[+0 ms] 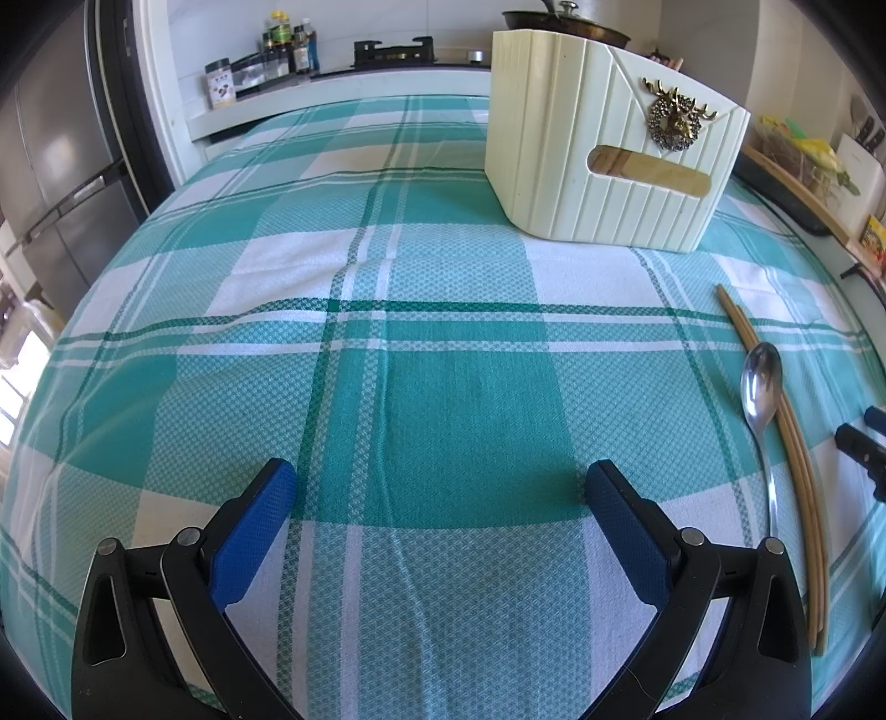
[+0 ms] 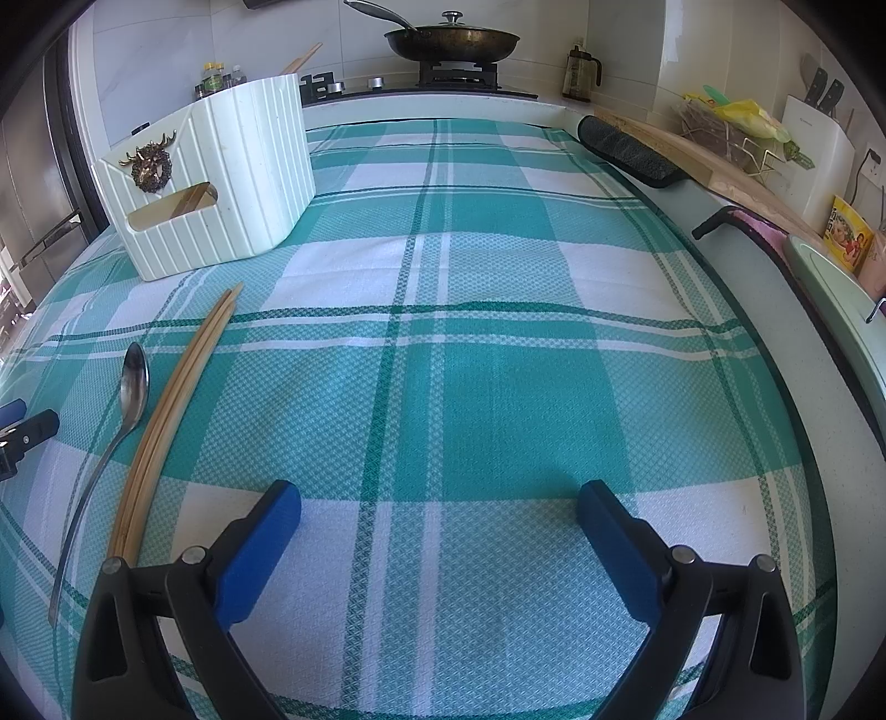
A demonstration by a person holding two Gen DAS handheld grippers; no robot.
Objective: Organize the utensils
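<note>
On the checked green and white cloth (image 2: 470,387) that covers the table, a spoon (image 2: 133,387) and a pair of chopsticks (image 2: 183,399) lie side by side, close enough that they seem to touch along part of their length, both pointing roughly toward the cream holder (image 2: 221,171) standing further back. Laid parallel like that, with their ends toward me, they look set out for an easy pick-up, and the holder, which already shows something wooden through its slot, is likely where they belong. Neither has been lifted yet.

Both tools hover low over bare cloth with nothing between their fingers. The left gripper (image 1: 440,487) has its jaws spread wide, the utensils off to its right. The right gripper (image 2: 440,507) is spread just as wide, with the utensils to its left, so the two things lie between the pair of tools.

The cloth is flat, with a soft crease or two. Behind it runs a white counter with a stove, a lidded pan (image 2: 451,41) and some bottles (image 1: 288,41). A knife block (image 2: 819,149) and a wooden board stand along the right wall, and a steel fridge (image 1: 55,160) is on the left.
</note>
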